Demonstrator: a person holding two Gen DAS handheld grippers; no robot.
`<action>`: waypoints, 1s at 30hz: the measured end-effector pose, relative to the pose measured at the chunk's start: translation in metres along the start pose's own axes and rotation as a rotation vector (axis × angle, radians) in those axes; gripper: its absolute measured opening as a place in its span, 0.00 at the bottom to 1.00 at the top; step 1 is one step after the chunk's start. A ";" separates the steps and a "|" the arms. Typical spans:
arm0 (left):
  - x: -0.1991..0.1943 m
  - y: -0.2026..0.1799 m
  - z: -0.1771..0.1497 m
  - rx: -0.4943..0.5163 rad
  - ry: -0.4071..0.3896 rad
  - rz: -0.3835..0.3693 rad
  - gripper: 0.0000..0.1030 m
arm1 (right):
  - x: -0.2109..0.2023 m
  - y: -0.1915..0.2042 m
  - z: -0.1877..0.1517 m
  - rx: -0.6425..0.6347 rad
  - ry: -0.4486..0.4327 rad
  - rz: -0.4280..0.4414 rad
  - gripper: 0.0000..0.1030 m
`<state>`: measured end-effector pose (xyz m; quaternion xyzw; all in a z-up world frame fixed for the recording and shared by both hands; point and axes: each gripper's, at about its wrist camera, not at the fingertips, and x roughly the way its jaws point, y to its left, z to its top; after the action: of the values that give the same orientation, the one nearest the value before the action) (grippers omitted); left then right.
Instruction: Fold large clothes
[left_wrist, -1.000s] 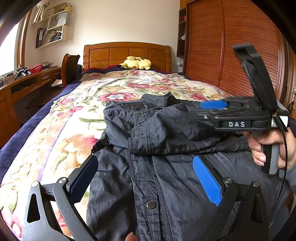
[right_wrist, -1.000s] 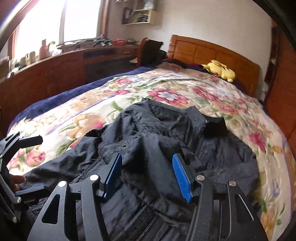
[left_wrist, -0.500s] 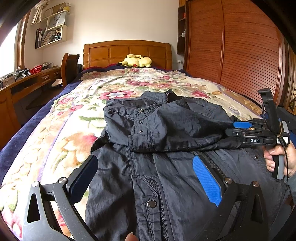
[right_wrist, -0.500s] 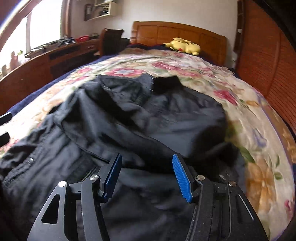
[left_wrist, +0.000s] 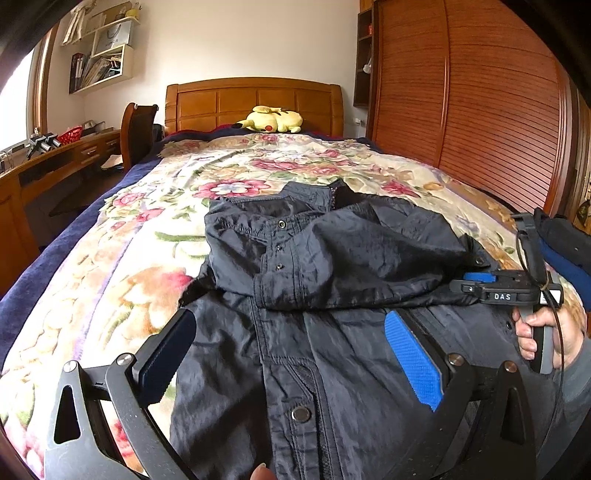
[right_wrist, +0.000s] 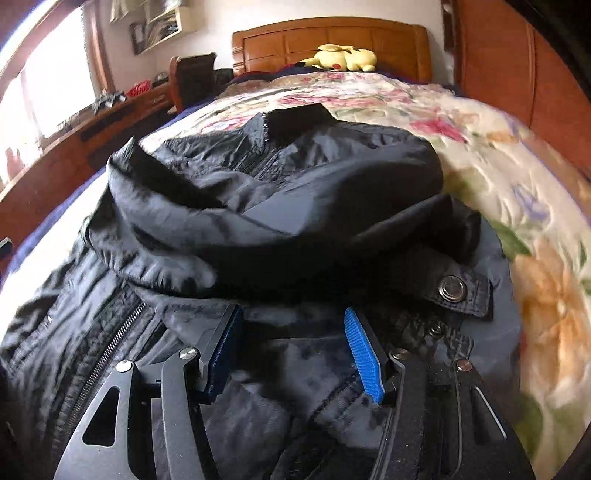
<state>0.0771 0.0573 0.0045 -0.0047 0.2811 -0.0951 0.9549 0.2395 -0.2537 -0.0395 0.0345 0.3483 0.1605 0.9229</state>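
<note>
A dark navy jacket (left_wrist: 332, 332) lies front up on the floral bedspread (left_wrist: 122, 277), its upper part folded down over the chest (left_wrist: 351, 258). My left gripper (left_wrist: 291, 354) hovers open over the jacket's lower front, with nothing between its pads. A hand (left_wrist: 546, 332) holds my right gripper (left_wrist: 466, 281) low at the jacket's right side, its tips by the edge of the folded part. In the right wrist view the right gripper (right_wrist: 293, 350) stands open just above the jacket (right_wrist: 258, 206), pads apart, close to a snap tab (right_wrist: 452, 288).
A yellow plush toy (left_wrist: 273, 120) lies by the wooden headboard (left_wrist: 255, 99). A slatted wooden wardrobe (left_wrist: 469, 110) runs along the right side of the bed. A desk (left_wrist: 55, 158) and a chair (left_wrist: 138, 129) stand on the left, with wall shelves (left_wrist: 99, 62) above.
The right gripper has come down and to the right, from above the folded part to the jacket's right edge, rolling as it went. The left gripper has stayed still.
</note>
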 end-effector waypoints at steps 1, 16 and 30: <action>0.002 0.001 0.004 -0.009 0.000 -0.003 0.99 | 0.000 -0.001 0.000 0.001 0.000 0.002 0.57; 0.075 -0.003 0.045 0.062 0.118 0.043 0.99 | -0.005 0.010 -0.004 -0.049 -0.008 -0.013 0.57; 0.136 -0.003 0.021 0.078 0.302 0.063 0.83 | -0.006 0.012 -0.004 -0.071 -0.006 -0.002 0.57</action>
<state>0.1994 0.0285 -0.0505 0.0555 0.4175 -0.0757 0.9038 0.2298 -0.2445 -0.0367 0.0019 0.3399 0.1716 0.9247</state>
